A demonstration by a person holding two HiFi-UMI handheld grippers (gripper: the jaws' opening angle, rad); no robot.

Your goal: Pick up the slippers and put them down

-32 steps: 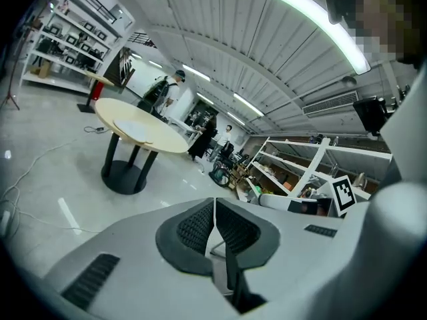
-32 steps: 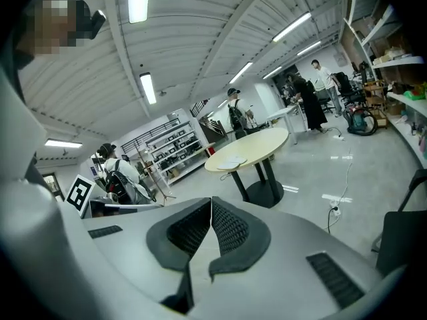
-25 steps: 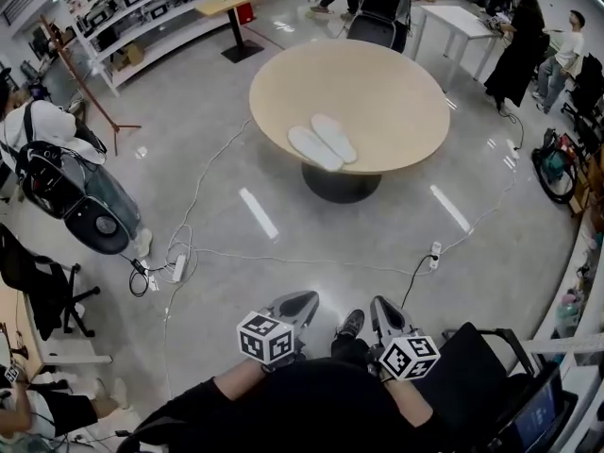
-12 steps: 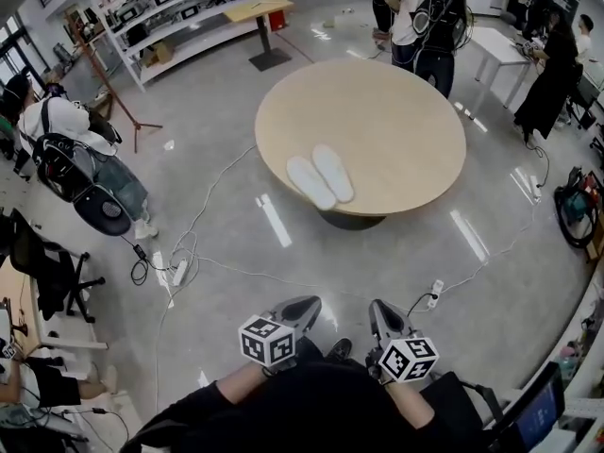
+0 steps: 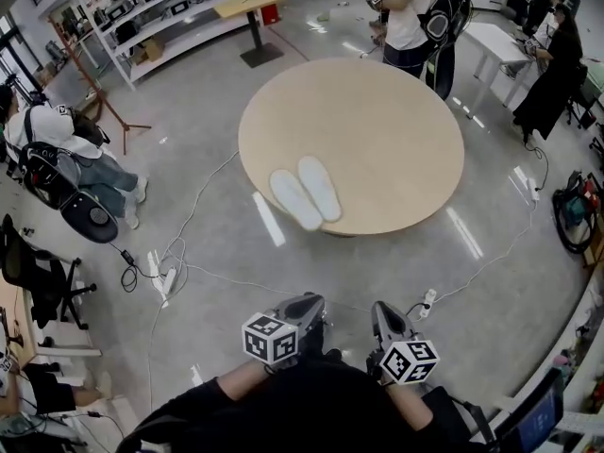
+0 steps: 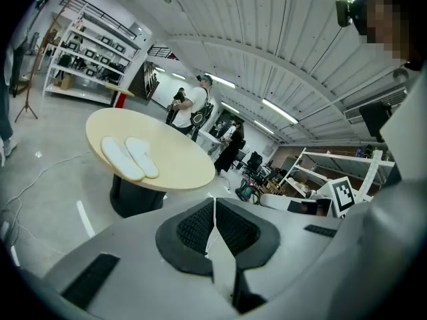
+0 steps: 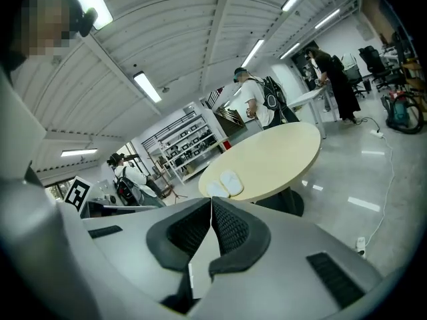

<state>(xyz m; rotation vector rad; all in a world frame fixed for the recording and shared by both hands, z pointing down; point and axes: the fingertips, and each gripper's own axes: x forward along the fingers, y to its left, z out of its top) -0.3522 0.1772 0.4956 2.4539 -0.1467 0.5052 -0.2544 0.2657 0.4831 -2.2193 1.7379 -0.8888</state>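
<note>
One wide round tabletop ahead, pale wood on a dark pedestal, with a broad stretch of grey floor between it and the tongs. Well apart from both hands; not within reach, by the look of it.

On the near-left part of that tabletop, close to the rim, two white slippers lying flat, side by side and touching along their length. Sole up or sole down: impossible to tell from here. Probably light, thin and soft, so likely to flop or fold if pinched at one end. Smooth surface underneath, so apt to slide when nudged. Best taken at an outer long edge or at the heel, one slipper per tongs, with the lower tip slipped under first.

Lowest in the head view, left tongs pressed together with nothing between the ribbed pads. Right tongs likewise closed tight and empty. Both aimed toward the tabletop, and in need of spreading before any grasp.
</note>
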